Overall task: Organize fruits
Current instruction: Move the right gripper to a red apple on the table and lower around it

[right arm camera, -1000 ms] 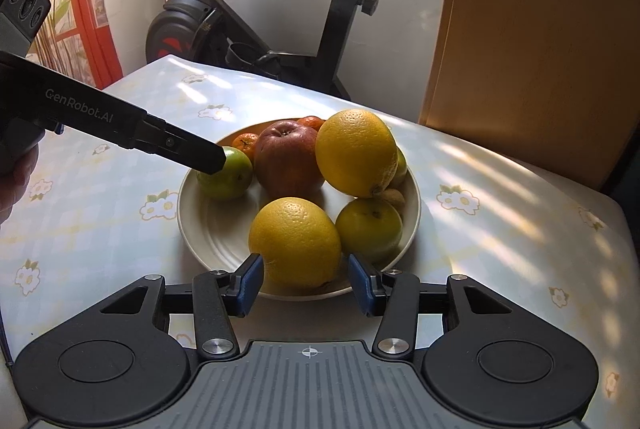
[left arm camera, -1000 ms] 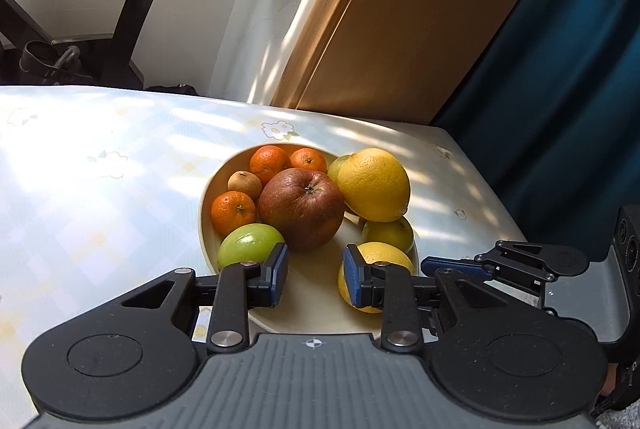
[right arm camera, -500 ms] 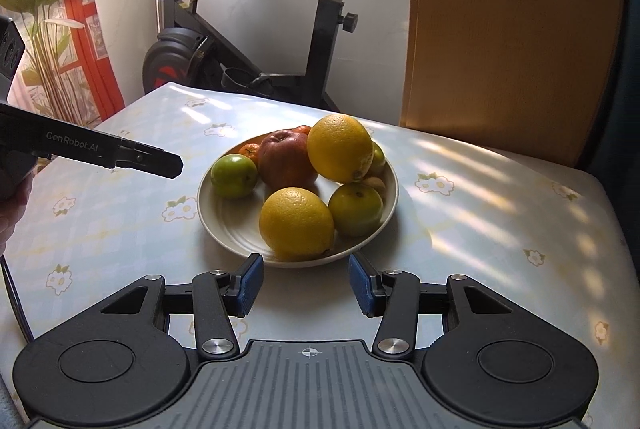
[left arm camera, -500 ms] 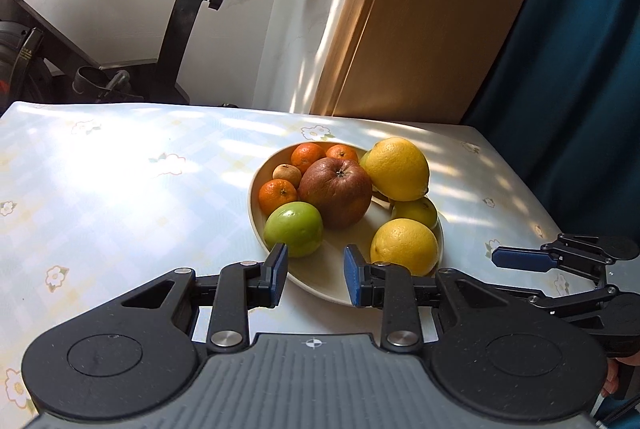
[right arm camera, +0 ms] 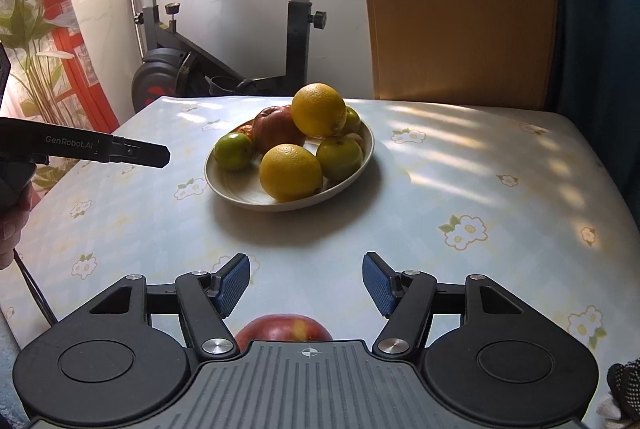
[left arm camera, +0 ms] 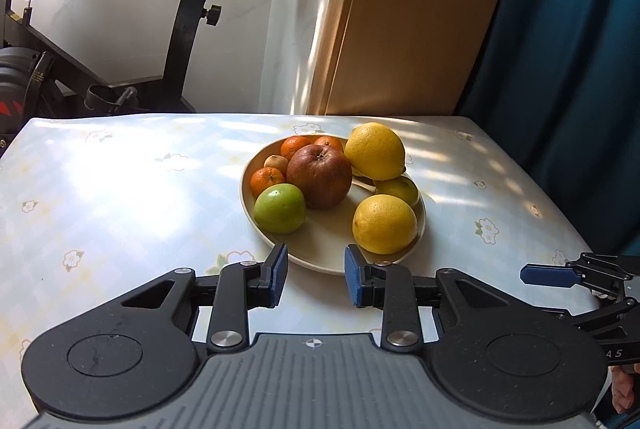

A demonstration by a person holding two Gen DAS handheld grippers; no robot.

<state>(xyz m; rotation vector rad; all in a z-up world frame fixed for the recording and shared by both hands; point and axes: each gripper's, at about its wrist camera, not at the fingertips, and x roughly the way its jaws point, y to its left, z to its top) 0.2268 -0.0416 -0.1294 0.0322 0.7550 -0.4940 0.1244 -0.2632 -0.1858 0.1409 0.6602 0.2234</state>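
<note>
On the flowered tablecloth (left arm camera: 120,197) a cream plate (left arm camera: 320,253) holds the fruit. The left wrist view shows what the right one mostly hides: three small mandarins (left arm camera: 267,181) and a little brownish fruit (left arm camera: 276,161) tucked along the plate's far left side, behind a green apple (left arm camera: 280,208) and a big brownish-red apple (left arm camera: 319,176). A large yellow citrus (left arm camera: 375,151) is piled on top at the back, a second yellow citrus (left arm camera: 385,224) sits at the near right, and a greenish fruit (left arm camera: 397,190) lies between them. The left gripper (left arm camera: 315,275) hangs just short of the plate's near rim, its blue pads set narrow with nothing between them. At that view's right edge the right gripper's blue pad pokes in.

The right wrist view alone shows a red apple (right arm camera: 284,328) lying on the cloth, close under the right gripper (right arm camera: 306,285), apart from the plate (right arm camera: 240,193). That gripper's jaws have just been opening and stand wide, with no fruit between the pads. Here the left gripper (right arm camera: 158,156) comes in from the left, seen side-on, with its tip near the green apple (right arm camera: 234,151). Behind the table stand an exercise bike (right arm camera: 296,29) and a wooden panel (right arm camera: 460,5).
</note>
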